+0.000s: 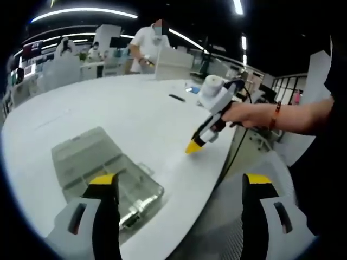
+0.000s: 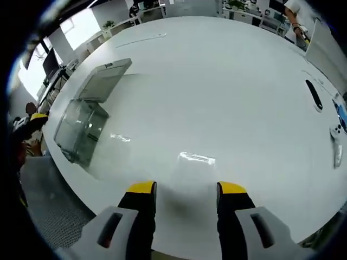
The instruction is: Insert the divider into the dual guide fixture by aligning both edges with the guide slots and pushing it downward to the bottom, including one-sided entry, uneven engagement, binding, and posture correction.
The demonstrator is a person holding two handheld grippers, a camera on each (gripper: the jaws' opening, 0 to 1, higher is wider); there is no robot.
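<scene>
My right gripper (image 2: 186,188), fingers open and empty, should lower squarely over the divider (image 2: 197,158) at 12 o'clock.

A white desk (image 2: 227,81) carries a black pen-like object (image 2: 314,93) near its far edge. A person in white (image 1: 149,43) stands beyond it.

The left gripper view looks from the table's (image 1: 108,108) near edge across its length, tilted, with the clear box (image 1: 103,173) close under the lens; the right gripper view looks down steeply from above the white top (image 2: 217,86); both share the box (image 2: 87,119) and tabletop
</scene>
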